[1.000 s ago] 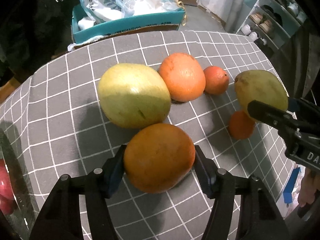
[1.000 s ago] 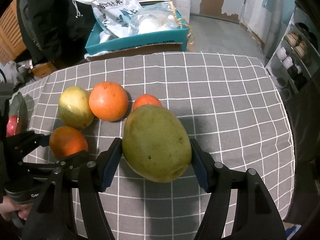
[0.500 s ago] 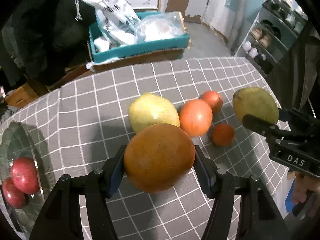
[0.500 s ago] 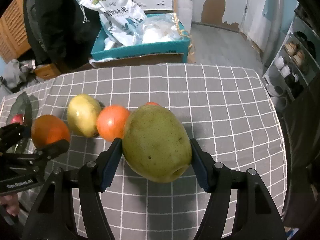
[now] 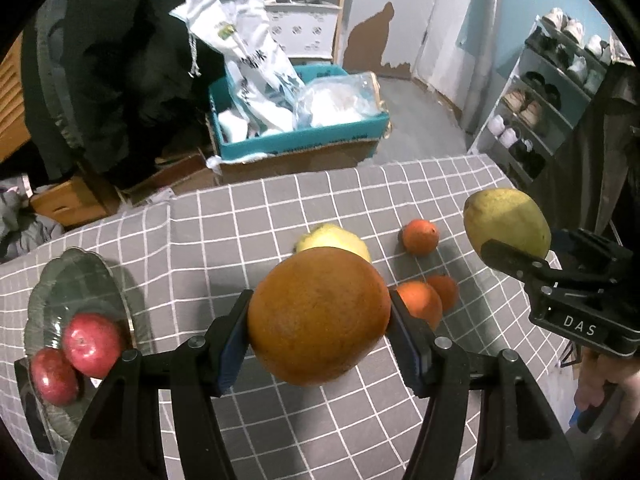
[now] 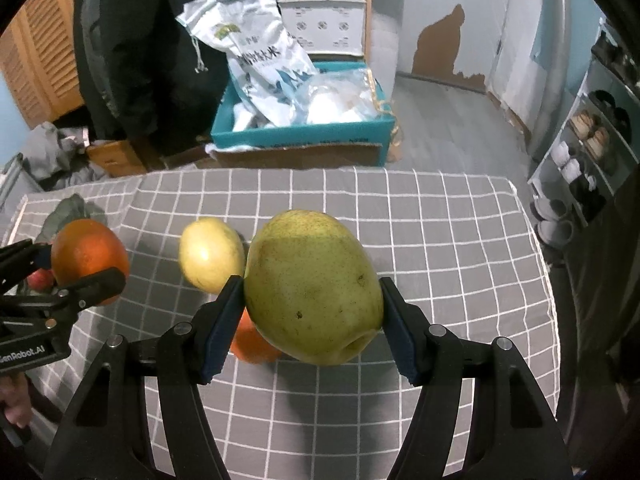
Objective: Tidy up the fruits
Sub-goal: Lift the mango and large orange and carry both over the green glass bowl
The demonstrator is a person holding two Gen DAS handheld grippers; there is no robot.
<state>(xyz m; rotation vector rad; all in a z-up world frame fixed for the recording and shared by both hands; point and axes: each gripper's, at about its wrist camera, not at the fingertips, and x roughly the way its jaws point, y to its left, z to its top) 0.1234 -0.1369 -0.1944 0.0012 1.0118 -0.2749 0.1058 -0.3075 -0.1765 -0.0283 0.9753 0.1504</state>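
Left tongs [image 5: 320, 320]: I grip the orange [image 5: 319, 316]; lower it gently onto the plate [image 5: 76, 280] left of them.
Right tongs [image 6: 312, 312]: clamped on the pear [image 6: 314, 286], probably plate-bound too.

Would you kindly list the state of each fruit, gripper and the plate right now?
Left gripper: shut on the big orange.
Big orange: held above the table.
Right gripper: shut on the pear.
Pear: held above the table.
Yellow fruit: lying on the cloth.
Three small oranges: lying on the cloth.
Plate: holds two red apples.
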